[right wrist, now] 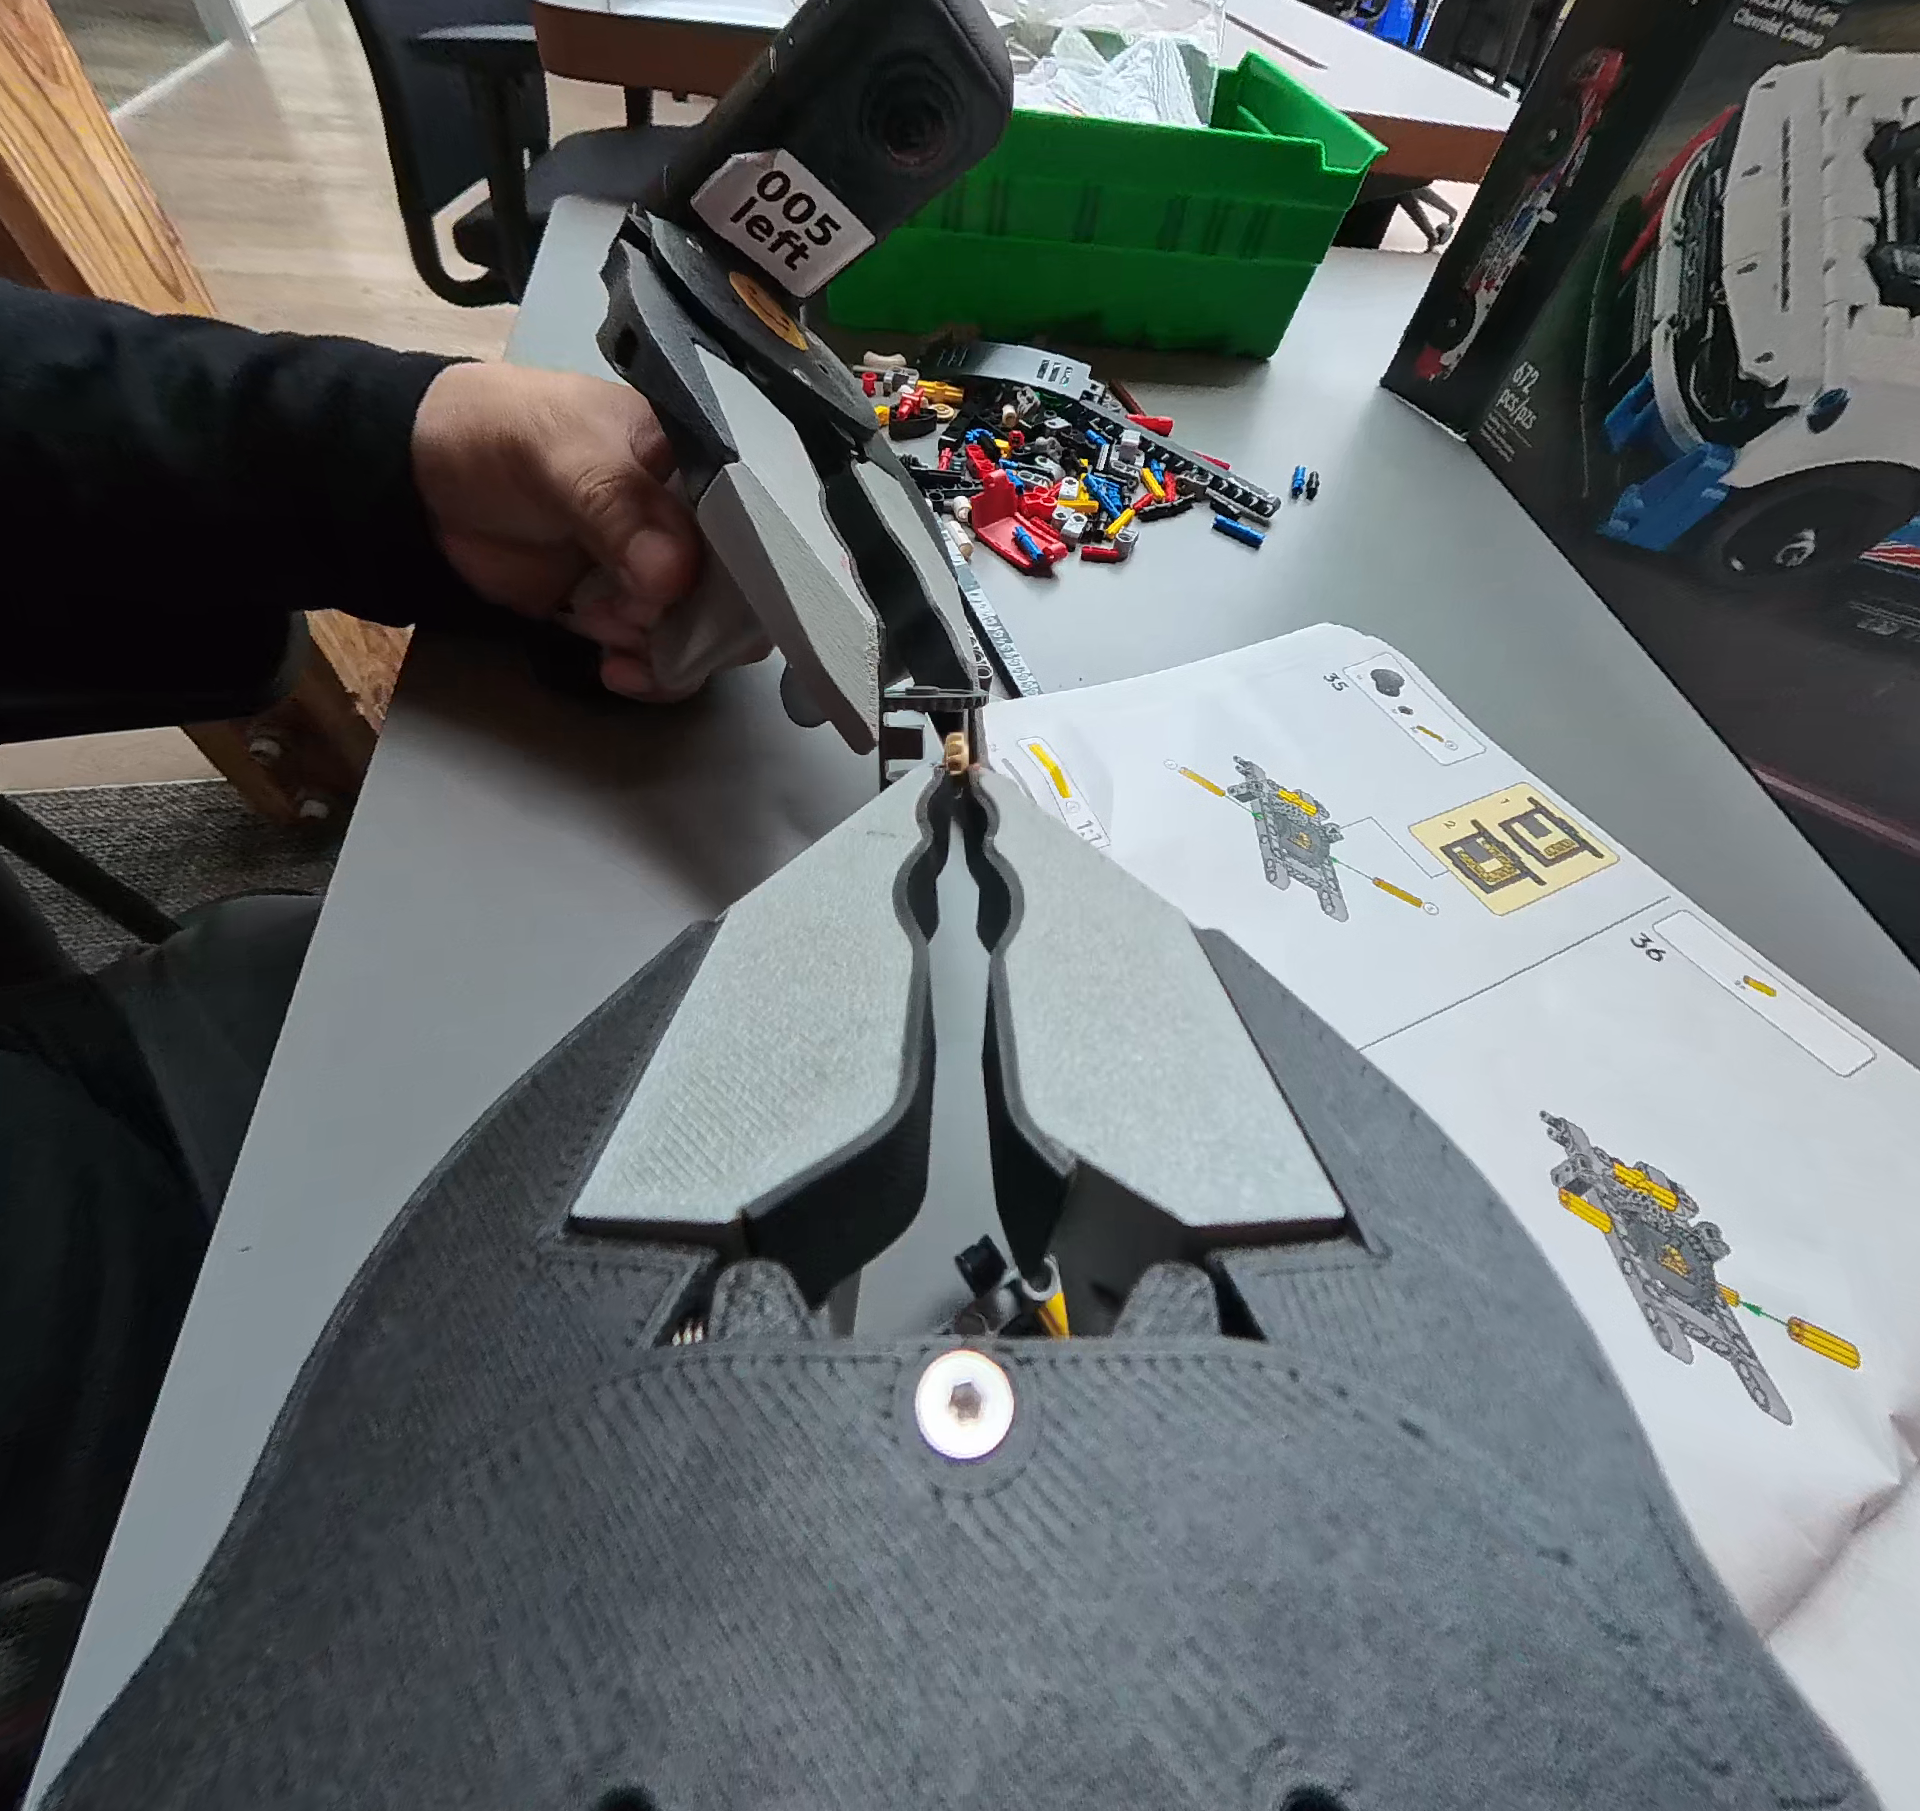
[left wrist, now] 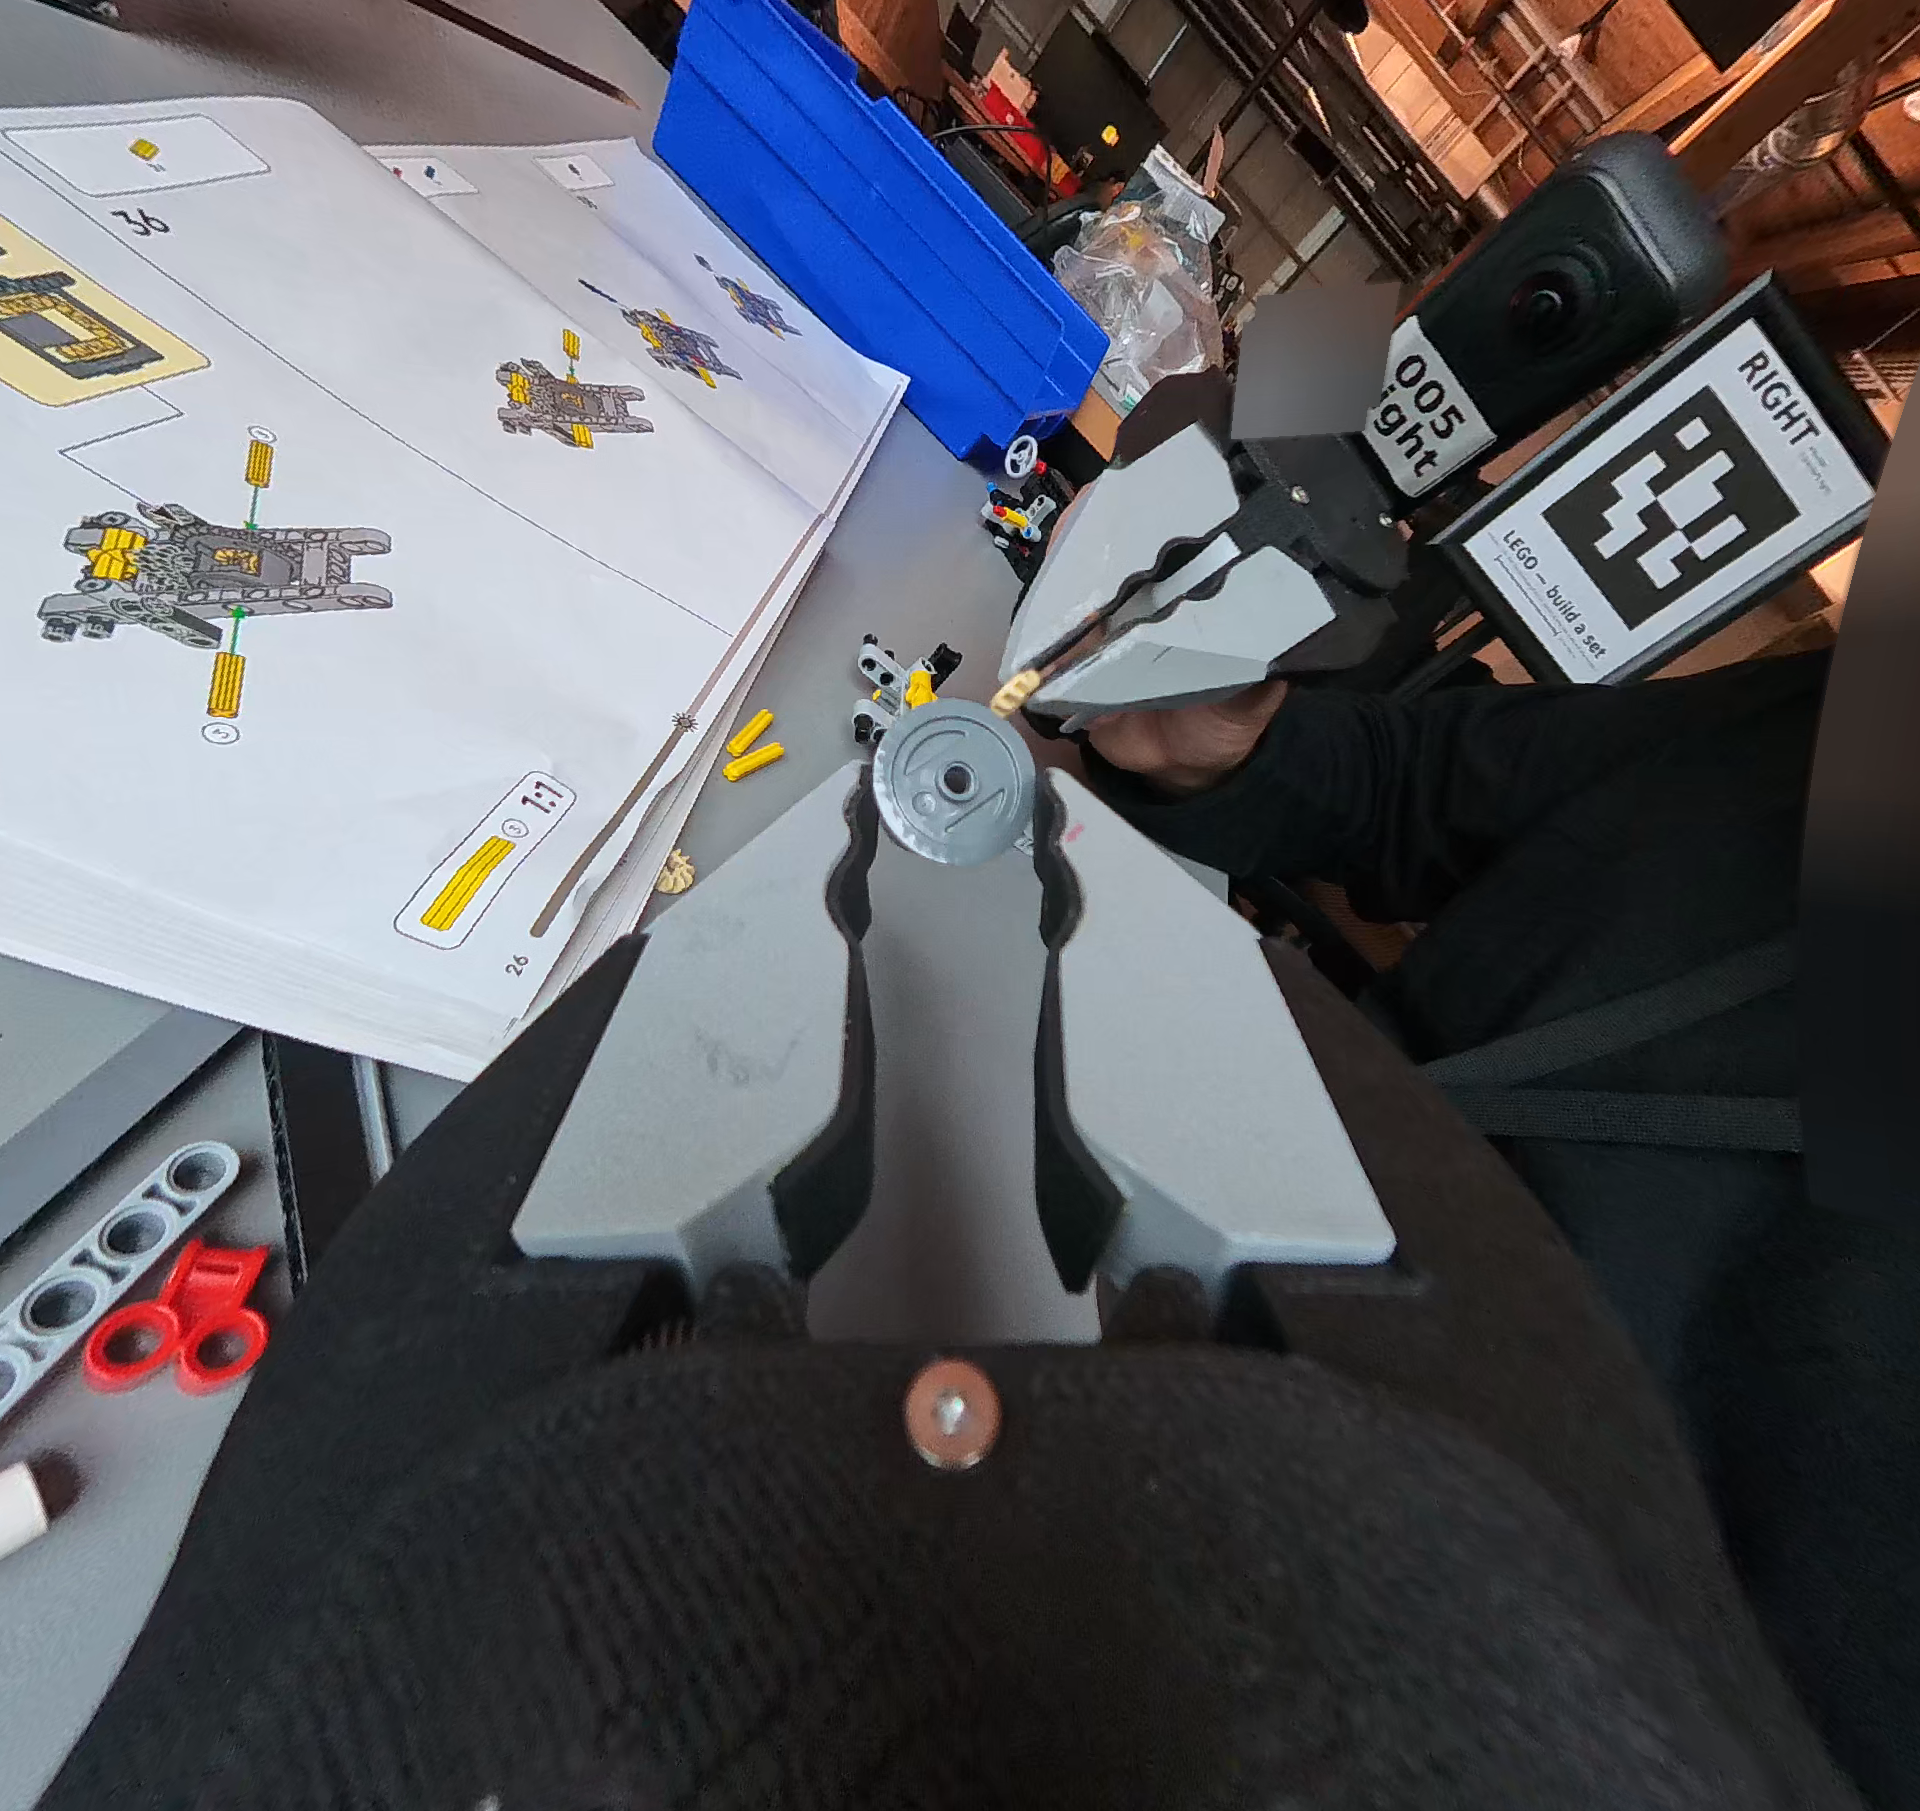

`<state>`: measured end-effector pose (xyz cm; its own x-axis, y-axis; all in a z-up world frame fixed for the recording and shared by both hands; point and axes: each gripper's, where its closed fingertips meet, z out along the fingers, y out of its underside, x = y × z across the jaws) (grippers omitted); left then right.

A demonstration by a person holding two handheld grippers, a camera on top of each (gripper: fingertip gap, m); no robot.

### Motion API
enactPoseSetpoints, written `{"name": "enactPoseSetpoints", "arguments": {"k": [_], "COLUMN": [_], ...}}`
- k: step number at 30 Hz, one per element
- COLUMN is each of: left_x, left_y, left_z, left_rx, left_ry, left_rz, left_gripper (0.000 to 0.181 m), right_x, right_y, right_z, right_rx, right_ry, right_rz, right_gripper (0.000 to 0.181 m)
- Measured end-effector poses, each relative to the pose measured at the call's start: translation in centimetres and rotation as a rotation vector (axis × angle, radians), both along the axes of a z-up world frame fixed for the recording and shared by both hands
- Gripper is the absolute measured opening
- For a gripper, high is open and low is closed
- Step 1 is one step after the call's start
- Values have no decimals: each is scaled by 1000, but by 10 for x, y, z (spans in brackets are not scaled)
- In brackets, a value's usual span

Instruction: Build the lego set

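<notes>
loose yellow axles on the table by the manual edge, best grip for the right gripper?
The two yellow axles lie flat, close together beside the instruction booklet. I'd come from above, jaws across one axle's mid-length, closing on its long sides. Take the outer one, away from the booklet's edge.

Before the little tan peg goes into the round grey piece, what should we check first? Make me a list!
1. Left gripper holds the round grey piece firmly: ok, a finger presses each side.
2. Right gripper holds the tan peg: ok, pinched at the tips.
3. Centre hole of the grey piece is free: ok, it looks empty.
4. Peg lined up with the hole: not ok, in the left wrist view it sits off by the rim, up and right.
5. Peg fits that hole: cannot tell.
6. Instruction booklet lies open: ok.
</notes>
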<state>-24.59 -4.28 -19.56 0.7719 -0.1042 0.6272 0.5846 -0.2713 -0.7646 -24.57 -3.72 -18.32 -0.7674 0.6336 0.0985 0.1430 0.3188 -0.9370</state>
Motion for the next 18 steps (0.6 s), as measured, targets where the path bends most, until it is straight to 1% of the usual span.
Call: {"name": "enactPoseSetpoints", "arguments": {"k": [9, 13, 18], "left_x": [4, 5, 7], "left_y": [2, 3, 10], "left_z": [2, 3, 6], "left_rx": [16, 21, 41], "left_ry": [12, 18, 23], "left_rz": [-12, -5, 40], "left_gripper": [28, 28, 27], "right_x": [1, 1, 0], "right_y": [-2, -3, -3], "right_z": [-3, -4, -6], "right_rx": [-13, 22, 87], "right_ry": [-34, -8, 39], "right_rz": [13, 2, -25], "right_gripper": [0, 0, 0]}}
